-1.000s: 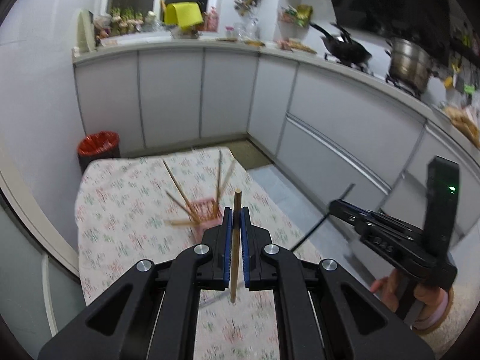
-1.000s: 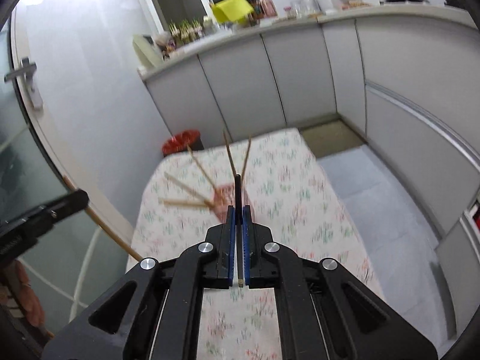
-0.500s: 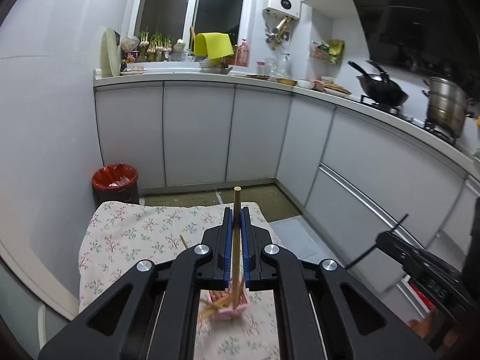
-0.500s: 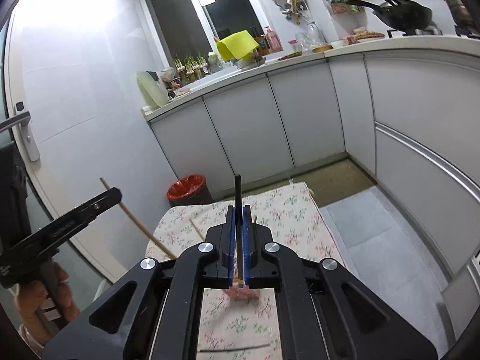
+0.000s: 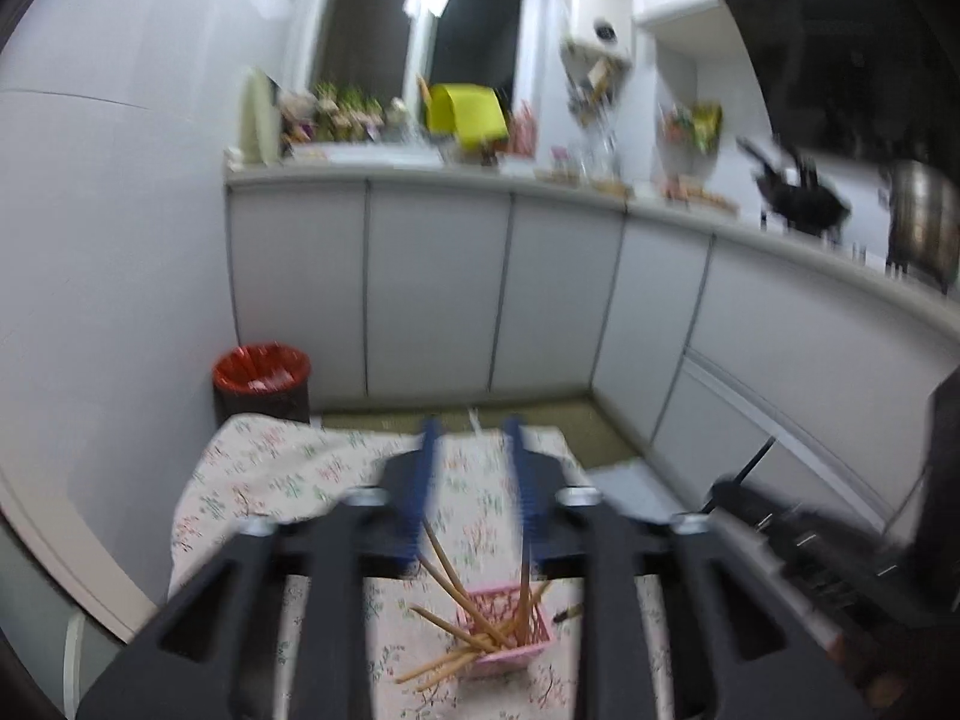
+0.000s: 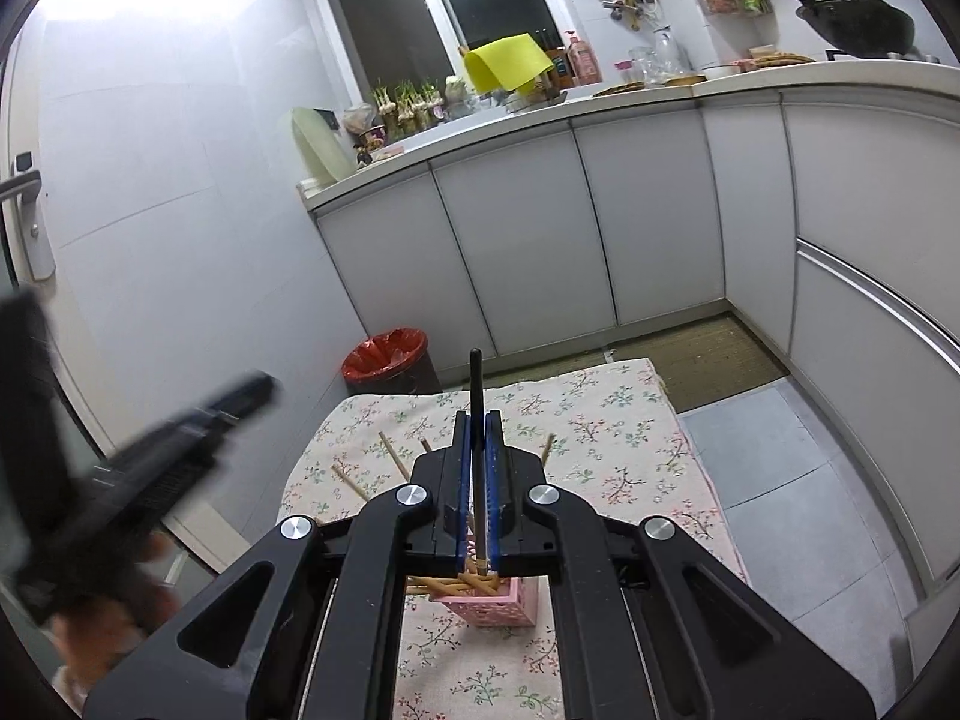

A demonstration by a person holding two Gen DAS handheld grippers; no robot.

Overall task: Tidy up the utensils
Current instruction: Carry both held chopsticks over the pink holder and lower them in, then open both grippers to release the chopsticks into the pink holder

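A table under a floral cloth (image 6: 630,438) fills the lower middle of both views, with white kitchen cabinets (image 6: 516,252) behind it and a red-lined bin (image 6: 390,354) at its far left corner. On the cloth stands a small pink basket (image 5: 510,630), low in the frame, with several wooden chopsticks (image 5: 456,582) splayed out of it at loose angles.

The left gripper (image 5: 474,480) hangs above the basket; its jaws have just been opening, stand moderately apart, and hold nothing, a chopstick leaning in the basket just below them. The right gripper (image 6: 477,480) pinches a dark chopstick (image 6: 476,384) upright between nearly closed jaws, its lower end just over the basket's rim.

The step in hand looks like dropping this dark stick in. To do it well, centre its lower tip over the open basket, clear of the crossed wooden sticks, lower until the tip sits inside, then open.
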